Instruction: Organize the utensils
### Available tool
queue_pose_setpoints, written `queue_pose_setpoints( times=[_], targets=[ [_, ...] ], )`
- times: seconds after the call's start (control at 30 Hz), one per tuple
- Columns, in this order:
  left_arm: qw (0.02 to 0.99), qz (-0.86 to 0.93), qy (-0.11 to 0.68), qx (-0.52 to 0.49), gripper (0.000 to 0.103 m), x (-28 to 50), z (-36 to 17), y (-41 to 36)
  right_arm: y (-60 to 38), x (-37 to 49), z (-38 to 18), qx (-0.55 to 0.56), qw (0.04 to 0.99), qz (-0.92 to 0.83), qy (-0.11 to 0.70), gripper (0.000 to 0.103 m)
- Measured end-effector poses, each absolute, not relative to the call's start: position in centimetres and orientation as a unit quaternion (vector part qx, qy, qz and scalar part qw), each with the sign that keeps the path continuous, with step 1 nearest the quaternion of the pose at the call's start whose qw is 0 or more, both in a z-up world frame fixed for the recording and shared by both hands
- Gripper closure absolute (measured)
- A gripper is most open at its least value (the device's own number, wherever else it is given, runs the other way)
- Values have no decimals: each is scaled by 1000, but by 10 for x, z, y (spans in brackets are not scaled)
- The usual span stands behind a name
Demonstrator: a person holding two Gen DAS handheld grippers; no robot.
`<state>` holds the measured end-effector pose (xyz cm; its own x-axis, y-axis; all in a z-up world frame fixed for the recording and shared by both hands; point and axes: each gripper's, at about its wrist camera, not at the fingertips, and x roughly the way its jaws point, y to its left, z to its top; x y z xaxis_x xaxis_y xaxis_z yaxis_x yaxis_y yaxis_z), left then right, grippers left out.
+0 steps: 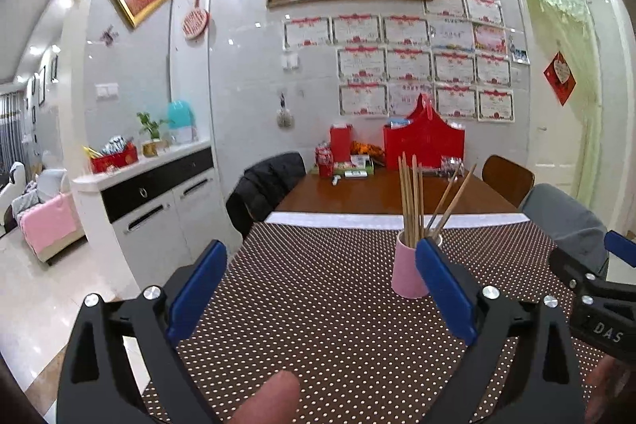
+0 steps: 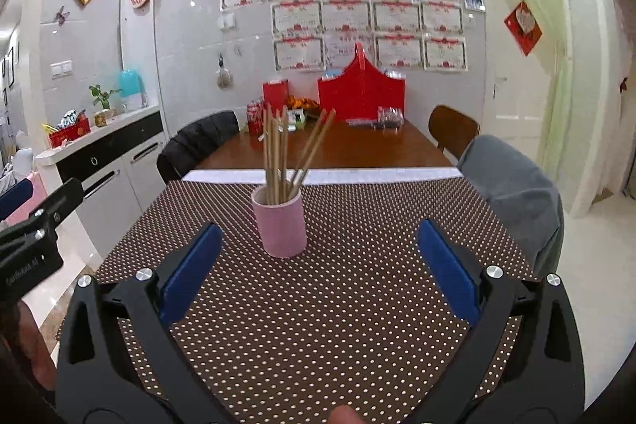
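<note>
On the right tool (image 1: pixel 604 308), white lettering "DAS".

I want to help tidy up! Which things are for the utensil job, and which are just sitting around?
For the job: chopsticks, pink cup.

Just sitting around: red gift bag, drink cans, black jacket, potted plant.

Chopstick (image 2: pixel 278 161) tips hidden inside cup (image 2: pixel 280 229)
</note>
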<state>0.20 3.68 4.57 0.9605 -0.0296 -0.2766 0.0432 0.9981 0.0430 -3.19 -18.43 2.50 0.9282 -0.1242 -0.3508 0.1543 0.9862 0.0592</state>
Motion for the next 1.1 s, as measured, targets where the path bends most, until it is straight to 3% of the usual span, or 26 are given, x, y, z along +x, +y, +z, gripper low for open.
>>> queue_pose_setpoints(
  times=[0.4,1.1],
  targets=[
    [994,-18,101,23,9,-45,62,41,-168,-72,52,29,988,-84,125,6],
    [993,-22,114,-1,9,-46,61,46,-157,-73,51,29,988,-76,129,6]
  ],
)
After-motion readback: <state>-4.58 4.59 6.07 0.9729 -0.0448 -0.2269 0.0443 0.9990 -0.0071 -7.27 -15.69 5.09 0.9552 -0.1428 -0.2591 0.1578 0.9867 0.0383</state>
